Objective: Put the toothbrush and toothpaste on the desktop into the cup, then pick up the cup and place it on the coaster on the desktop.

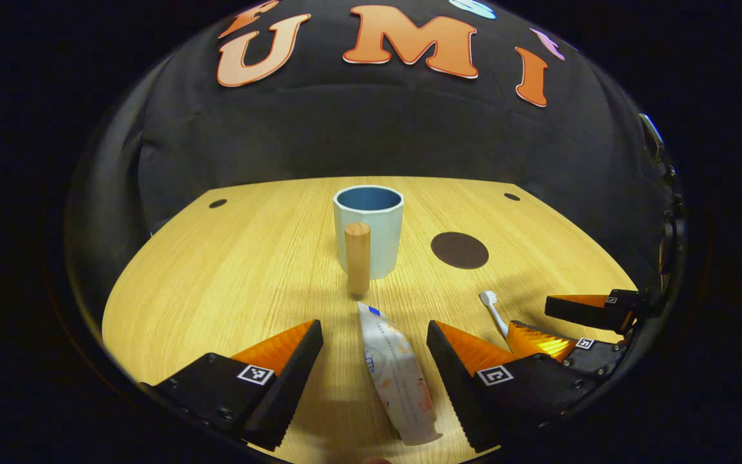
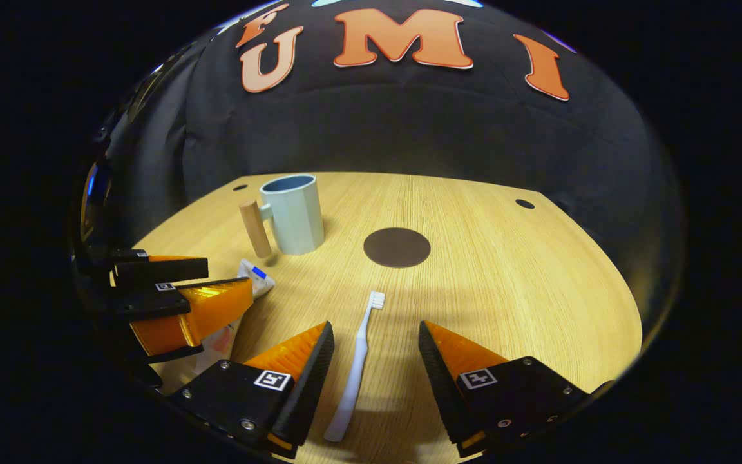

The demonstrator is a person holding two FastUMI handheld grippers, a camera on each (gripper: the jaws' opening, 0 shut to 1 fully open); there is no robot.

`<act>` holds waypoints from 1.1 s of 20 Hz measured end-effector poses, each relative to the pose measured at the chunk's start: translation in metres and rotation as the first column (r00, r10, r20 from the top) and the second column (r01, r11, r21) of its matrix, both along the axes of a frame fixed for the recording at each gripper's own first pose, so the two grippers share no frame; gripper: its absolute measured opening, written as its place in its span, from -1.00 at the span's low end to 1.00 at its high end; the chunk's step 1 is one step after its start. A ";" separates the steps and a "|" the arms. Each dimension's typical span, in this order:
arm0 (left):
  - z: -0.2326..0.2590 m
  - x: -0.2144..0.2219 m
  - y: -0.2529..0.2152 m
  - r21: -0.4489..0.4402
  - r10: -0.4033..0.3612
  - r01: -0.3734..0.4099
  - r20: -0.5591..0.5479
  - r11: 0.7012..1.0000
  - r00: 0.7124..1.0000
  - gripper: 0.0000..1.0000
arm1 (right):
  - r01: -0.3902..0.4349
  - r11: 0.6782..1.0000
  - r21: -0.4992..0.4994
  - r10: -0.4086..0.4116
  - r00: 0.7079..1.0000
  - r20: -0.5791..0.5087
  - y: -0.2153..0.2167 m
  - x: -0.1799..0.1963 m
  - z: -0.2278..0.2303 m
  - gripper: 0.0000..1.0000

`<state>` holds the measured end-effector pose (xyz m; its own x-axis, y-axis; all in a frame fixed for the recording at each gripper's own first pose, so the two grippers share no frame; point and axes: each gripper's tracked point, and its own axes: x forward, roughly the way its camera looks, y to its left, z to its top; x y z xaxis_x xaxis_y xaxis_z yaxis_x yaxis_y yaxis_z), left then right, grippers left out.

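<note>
Left gripper view is showing the left gripper [image 1: 374, 345] hanging low over the pale wooden desktop [image 1: 216, 270], its two fingers spread wide and gripping nothing. The white soft toothpaste tube with coloured print [image 1: 397, 374] is lying flat in the gap between them, touching neither finger, its length pointing roughly toward the cup. Farther off at the right of this view, the right gripper [image 1: 548, 319] is sitting just above the wood, and the bristle end of the slim white toothbrush [image 1: 493, 310] is showing beside it.

Right gripper view is showing the right gripper [image 2: 376, 348] likewise low and level over the desktop [image 2: 538, 290], fingers standing wide apart and empty. The toothbrush [image 2: 358, 361] is lying flat between them, apart from both, with its bristle head pointing toward the flat round dark brown coaster [image 2: 397, 247]. At the left of this view, the left gripper [image 2: 213, 283] is hovering over the toothpaste tube [image 2: 256, 276].

The pale blue faceted cup with a darker blue inside [image 1: 369, 231] is standing upright toward the back of the desktop, its round wooden peg handle [image 1: 357, 256] facing the left gripper. The coaster [image 1: 459, 250] is lying bare just beside the cup, apart from it. The same cup [image 2: 292, 214] is appearing empty.
</note>
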<state>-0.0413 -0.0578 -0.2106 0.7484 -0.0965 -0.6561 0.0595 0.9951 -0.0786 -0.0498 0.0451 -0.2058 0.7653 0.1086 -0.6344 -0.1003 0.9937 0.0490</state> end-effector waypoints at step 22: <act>-0.027 -0.010 0.000 0.027 0.071 -0.066 -0.259 0.997 0.963 -0.67 | 0.022 0.991 0.134 -0.002 0.990 -0.143 0.020 -0.003 -0.016 -0.93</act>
